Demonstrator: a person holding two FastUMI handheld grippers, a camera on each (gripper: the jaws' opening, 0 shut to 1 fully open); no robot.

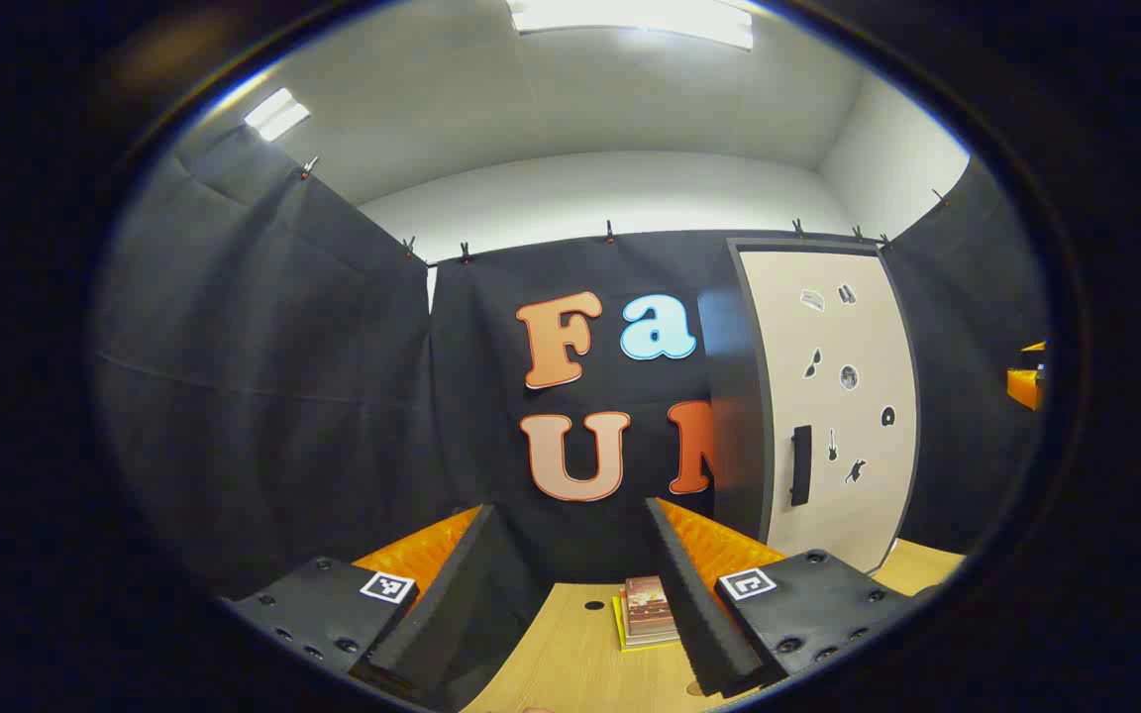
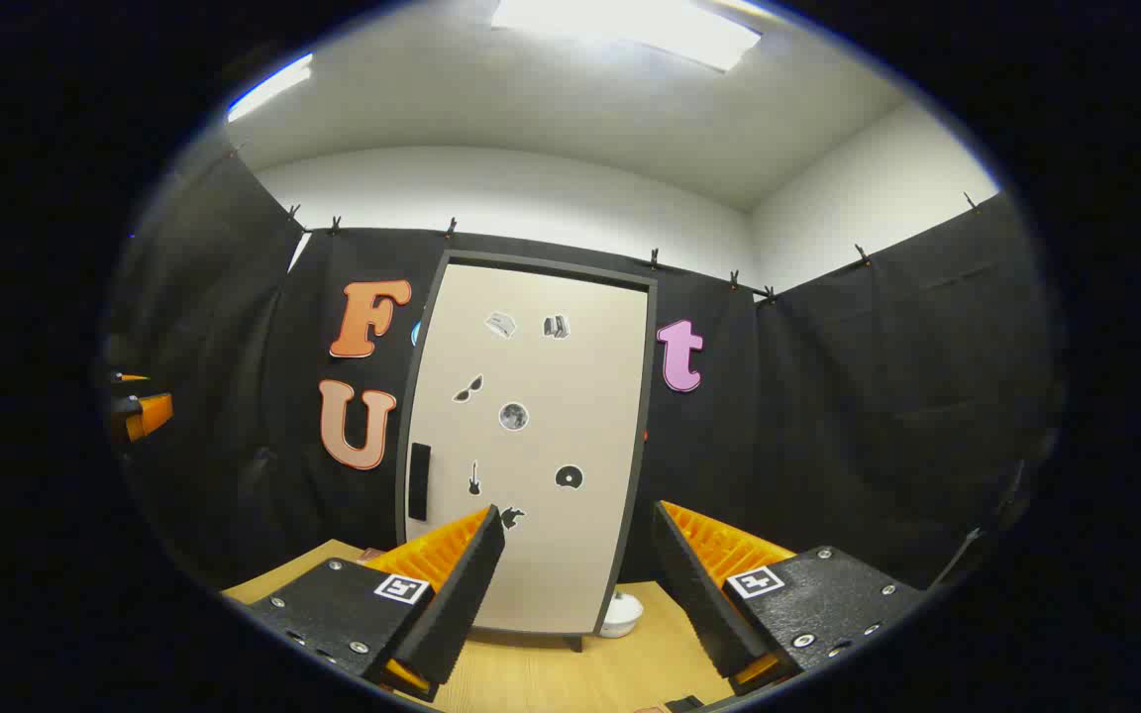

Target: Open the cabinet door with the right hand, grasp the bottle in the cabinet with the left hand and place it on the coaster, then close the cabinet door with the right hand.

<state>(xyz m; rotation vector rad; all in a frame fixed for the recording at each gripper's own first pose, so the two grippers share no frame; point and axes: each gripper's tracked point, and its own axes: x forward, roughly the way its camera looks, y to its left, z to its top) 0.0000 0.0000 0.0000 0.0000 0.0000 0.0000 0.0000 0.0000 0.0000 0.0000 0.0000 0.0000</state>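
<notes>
Standing shut, flat pale cabinet door (image 2: pixel 531 446) with slim handle (image 2: pixel 419 481), left gripper (image 1: pixel 570 584) spread, right gripper (image 2: pixel 578 584) spread

Cabinet (image 2: pixel 531 446) with its door (image 2: pixel 541 396) shut, ahead of the right gripper (image 2: pixel 570 584): interior hidden. Stickers (image 2: pixel 513 416) on the door too small to identify. White object (image 2: pixel 622 614) just beyond the right finger, partly behind the cabinet's corner. Books (image 1: pixel 648 612) between the left gripper's (image 1: pixel 570 594) fingers, partly covered by the right-hand finger (image 1: pixel 694 604).
</notes>
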